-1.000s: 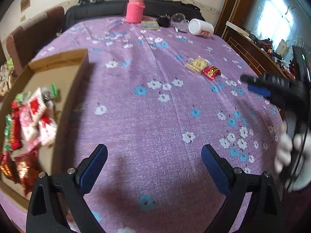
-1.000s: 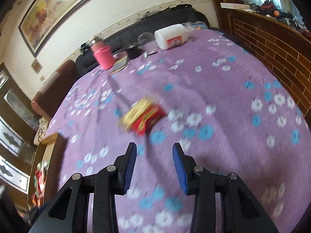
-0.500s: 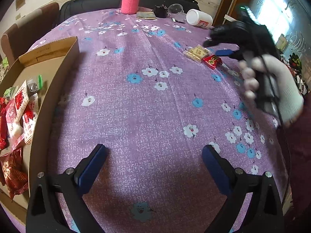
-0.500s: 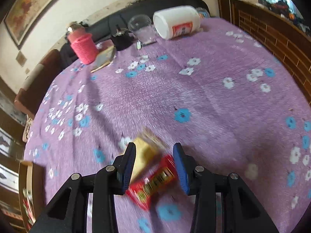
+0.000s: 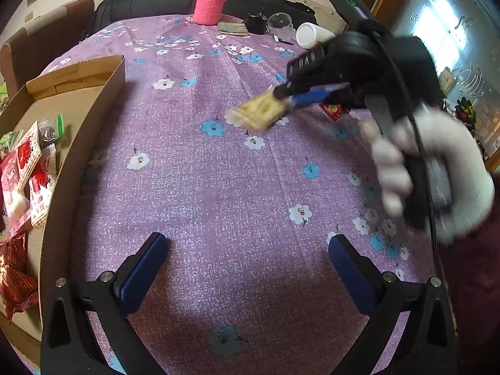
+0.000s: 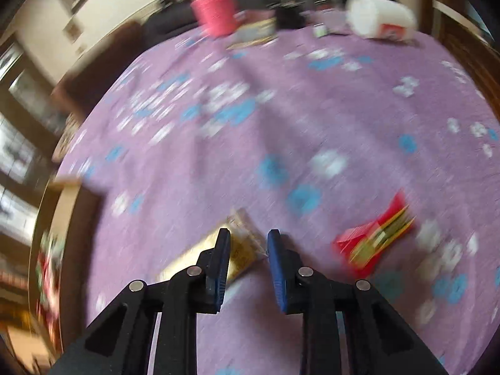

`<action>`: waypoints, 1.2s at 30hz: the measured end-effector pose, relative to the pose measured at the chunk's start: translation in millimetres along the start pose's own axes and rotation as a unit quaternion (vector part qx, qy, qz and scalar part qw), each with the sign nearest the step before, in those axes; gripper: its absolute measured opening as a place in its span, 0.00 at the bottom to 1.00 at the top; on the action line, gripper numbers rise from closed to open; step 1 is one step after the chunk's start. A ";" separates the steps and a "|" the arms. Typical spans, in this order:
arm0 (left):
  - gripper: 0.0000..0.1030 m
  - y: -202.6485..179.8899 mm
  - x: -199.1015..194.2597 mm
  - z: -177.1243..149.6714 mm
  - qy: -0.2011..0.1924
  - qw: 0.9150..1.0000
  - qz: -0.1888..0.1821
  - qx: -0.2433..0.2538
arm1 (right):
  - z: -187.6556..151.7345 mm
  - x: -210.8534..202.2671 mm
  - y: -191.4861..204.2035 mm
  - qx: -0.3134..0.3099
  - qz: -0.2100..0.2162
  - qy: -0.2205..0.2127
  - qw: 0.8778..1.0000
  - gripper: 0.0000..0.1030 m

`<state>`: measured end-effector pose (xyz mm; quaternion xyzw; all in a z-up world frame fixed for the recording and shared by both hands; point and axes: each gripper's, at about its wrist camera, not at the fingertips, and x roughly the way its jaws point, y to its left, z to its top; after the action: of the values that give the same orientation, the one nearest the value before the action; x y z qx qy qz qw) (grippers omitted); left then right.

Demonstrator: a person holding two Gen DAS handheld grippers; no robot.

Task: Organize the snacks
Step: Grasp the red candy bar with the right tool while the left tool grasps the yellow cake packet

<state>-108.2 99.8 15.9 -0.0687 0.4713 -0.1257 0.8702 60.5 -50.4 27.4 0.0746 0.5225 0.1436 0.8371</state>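
A yellow snack packet [image 6: 243, 247] sits between the fingers of my right gripper [image 6: 248, 234], whose jaws are closing on it. The left wrist view shows that gripper [image 5: 284, 93], held by a white-gloved hand [image 5: 437, 172], carrying the yellow packet [image 5: 259, 112] just over the purple flowered tablecloth [image 5: 218, 187]. A red snack packet [image 6: 375, 240] lies on the cloth to the right, apart from it. My left gripper [image 5: 247, 243] stands wide open over bare cloth. A cardboard box [image 5: 84, 143] with several snack packets [image 5: 28, 162] sits at the left.
At the table's far end stand a bottle in a pink knitted sleeve [image 5: 210, 3], a glass cup [image 5: 279, 23] and a white jar [image 5: 312, 34] on its side. Brown chairs [image 5: 37, 31] line the far left. The table edge curves down the right side.
My right gripper came down over the two packets, narrowed on the yellow one and moved it left, away from the red one. The left gripper stayed in place and open.
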 end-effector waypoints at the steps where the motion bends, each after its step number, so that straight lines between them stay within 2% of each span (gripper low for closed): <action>1: 1.00 0.7 -0.3 -0.1 -0.001 1.000 -0.003 -0.002 | -8.3 -1.8 8.2 -0.019 0.014 0.015 1.000 0.25; 2: 1.00 1.4 -0.7 -0.2 -0.002 1.000 -0.005 -0.003 | -15.9 -6.9 13.3 -0.032 0.036 0.028 0.998 0.25; 3: 1.00 1.9 -1.0 -0.3 -0.002 1.000 -0.007 -0.003 | -20.7 -19.4 10.1 -0.023 0.064 0.019 0.998 0.26; 4: 1.00 2.1 -1.2 -0.3 -0.002 1.000 -0.008 -0.003 | -22.0 -29.2 3.1 -0.010 0.077 0.004 0.997 0.26; 5: 1.00 1.9 -1.4 -0.8 -0.002 1.000 -0.008 -0.003 | -22.8 -46.0 -11.0 0.015 0.087 -0.020 0.996 0.31; 6: 1.00 1.3 -1.3 -1.4 -0.002 1.000 -0.007 -0.001 | -22.9 -57.6 -23.3 0.032 0.084 -0.037 0.995 0.47; 7: 1.00 -0.1 -0.8 -1.6 0.000 1.000 -0.005 0.001 | -23.9 -69.6 -36.8 0.045 0.069 -0.058 0.995 0.55; 8: 1.00 -1.8 -0.5 -2.6 0.002 1.000 -0.001 0.005 | -26.1 -80.4 -53.8 0.058 0.037 -0.081 0.994 0.68; 10: 1.00 -6.6 0.9 -3.3 0.006 1.000 0.001 0.017 | -31.1 -84.6 -75.4 0.083 0.006 -0.087 0.993 0.69; 13: 0.97 -5.2 -2.9 -3.0 0.012 0.999 -0.048 0.011 | -41.3 -76.1 -105.1 0.134 0.010 -0.075 0.988 0.69; 15: 0.94 -4.3 -6.5 2.1 0.014 0.998 -0.060 0.009 | -40.2 -69.5 -110.2 0.143 0.006 -0.082 0.986 0.69; 20: 0.94 6.5 -22.2 36.9 -0.015 0.999 -0.037 0.010 | -26.6 -50.2 -103.1 0.153 -0.006 -0.106 0.982 0.69; 23: 0.94 4.7 -19.5 60.4 -0.027 0.999 -0.001 0.046 | -12.6 -34.5 -96.8 0.162 -0.019 -0.109 0.980 0.69; 26: 0.94 -0.1 -3.3 75.2 -0.012 0.996 0.025 0.079 | -7.3 -26.3 -91.7 0.160 -0.039 -0.120 0.979 0.69; 28: 0.94 -6.3 10.4 83.5 -0.002 0.994 0.033 0.101 | -4.7 -23.4 -88.3 0.148 -0.056 -0.124 0.979 0.61; 29: 0.94 -9.4 15.6 86.1 0.002 0.993 0.034 0.111 | -4.2 -22.1 -86.4 0.139 -0.077 -0.127 0.979 0.40; 30: 0.94 -14.0 24.6 89.9 0.007 0.991 0.035 0.128 | -4.5 -21.6 -87.0 0.133 -0.089 -0.127 0.979 0.23; 32: 0.94 -18.4 38.2 95.3 0.016 0.988 0.042 0.149 | -5.7 -21.0 -88.9 0.114 -0.104 -0.132 0.979 0.19; 36: 0.94 -23.8 63.7 107.2 0.032 0.982 0.052 0.181 | -7.4 -23.5 -95.7 0.114 -0.088 -0.133 0.981 0.18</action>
<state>11.4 59.0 29.0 0.1182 0.4718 -0.1656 0.8579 59.7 -148.8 17.8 0.1417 0.4238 -0.0020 0.8946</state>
